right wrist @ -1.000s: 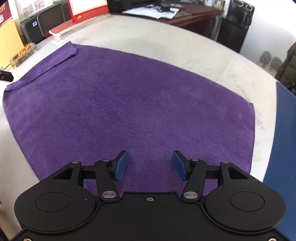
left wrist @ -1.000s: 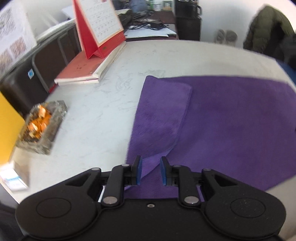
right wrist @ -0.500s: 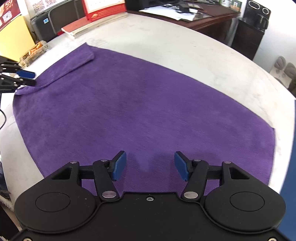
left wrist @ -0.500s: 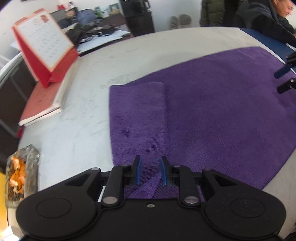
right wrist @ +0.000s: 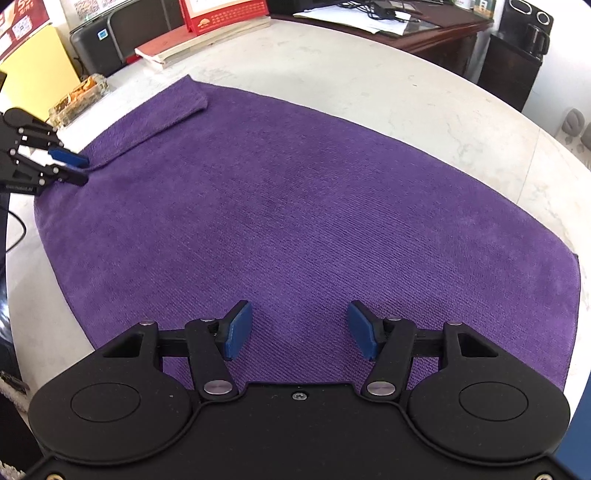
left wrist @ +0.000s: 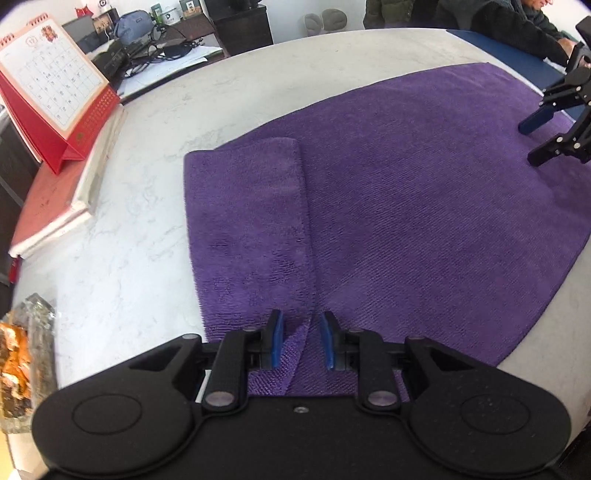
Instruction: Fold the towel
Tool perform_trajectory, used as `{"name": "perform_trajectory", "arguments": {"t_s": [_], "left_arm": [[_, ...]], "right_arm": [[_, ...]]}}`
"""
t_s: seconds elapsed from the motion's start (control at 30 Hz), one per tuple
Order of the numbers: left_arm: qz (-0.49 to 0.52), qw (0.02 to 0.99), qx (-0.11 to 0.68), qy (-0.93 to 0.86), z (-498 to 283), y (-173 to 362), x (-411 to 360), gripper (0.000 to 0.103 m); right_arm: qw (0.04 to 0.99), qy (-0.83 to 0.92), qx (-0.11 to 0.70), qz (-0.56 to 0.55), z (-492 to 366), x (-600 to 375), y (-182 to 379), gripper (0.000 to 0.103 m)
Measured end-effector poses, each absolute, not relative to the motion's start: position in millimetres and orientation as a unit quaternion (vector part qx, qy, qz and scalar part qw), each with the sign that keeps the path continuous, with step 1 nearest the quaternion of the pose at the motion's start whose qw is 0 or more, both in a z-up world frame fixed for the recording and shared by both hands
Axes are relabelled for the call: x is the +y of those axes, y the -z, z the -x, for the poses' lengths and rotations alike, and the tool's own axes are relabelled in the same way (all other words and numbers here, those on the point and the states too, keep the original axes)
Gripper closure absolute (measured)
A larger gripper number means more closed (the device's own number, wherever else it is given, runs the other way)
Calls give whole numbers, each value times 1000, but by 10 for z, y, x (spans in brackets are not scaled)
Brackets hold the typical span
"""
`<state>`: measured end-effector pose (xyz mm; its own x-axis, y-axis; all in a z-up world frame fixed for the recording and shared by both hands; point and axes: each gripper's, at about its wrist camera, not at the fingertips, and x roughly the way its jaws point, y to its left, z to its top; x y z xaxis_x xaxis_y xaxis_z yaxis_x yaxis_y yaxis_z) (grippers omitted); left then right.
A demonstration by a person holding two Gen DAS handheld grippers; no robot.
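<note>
Purple towel [left wrist: 406, 221] lies spread nearly flat on a white marble-look table [left wrist: 147, 221], filling most of the tabletop in both wrist views. Its left side is turned over onto itself in a narrow folded strip [left wrist: 247, 221] running from the near edge to the far corner.

Left gripper [left wrist: 301, 341] sits at the near end of that strip. A raised ridge of cloth stands between its blue pads [left wrist: 276, 343]. The jaws are drawn narrow and look clamped on the towel there, though actual pad contact is hard to make out from this angle.

Right gripper [right wrist: 299, 328] is over the towel's near edge toward the right side, jaws spread wide and gripping nothing, with flat cloth showing beneath.

Red desk calendar [left wrist: 48, 92] stands on a red book [left wrist: 55, 206] at the table's far left. Glass dish [left wrist: 26, 365] with orange bits sits near the left edge. Person in a dark sleeve [left wrist: 517, 26] is at the far right.
</note>
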<state>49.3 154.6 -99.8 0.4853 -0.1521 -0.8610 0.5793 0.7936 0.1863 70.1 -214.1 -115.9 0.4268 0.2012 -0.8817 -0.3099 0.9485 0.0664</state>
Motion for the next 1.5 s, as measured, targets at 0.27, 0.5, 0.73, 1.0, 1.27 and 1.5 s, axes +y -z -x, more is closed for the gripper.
{"name": "perform_trajectory", "arguments": {"t_s": [0.27, 0.5, 0.73, 1.0, 1.27, 1.5], "left_arm": [[-112, 900, 421, 24, -593, 783, 2214, 99], [0, 884, 444, -147, -666, 914, 3130, 98], [6, 894, 429, -133, -659, 551, 3045, 97], [-7, 912, 409, -9, -1353, 596, 2209, 95], [9, 896, 444, -23, -2086, 1018, 2249, 95], [35, 899, 434, -42, -2146, 940, 2448, 94]], "right_arm": [[843, -153, 512, 64, -685, -2115, 1169, 40], [838, -154, 518, 74, -697, -2077, 1170, 33], [838, -151, 521, 65, -694, -2076, 1178, 30], [834, -148, 529, 54, -737, -2094, 1168, 29], [837, -147, 526, 44, -723, -2126, 1167, 27], [838, -143, 524, 45, -701, -2114, 1171, 25]]}}
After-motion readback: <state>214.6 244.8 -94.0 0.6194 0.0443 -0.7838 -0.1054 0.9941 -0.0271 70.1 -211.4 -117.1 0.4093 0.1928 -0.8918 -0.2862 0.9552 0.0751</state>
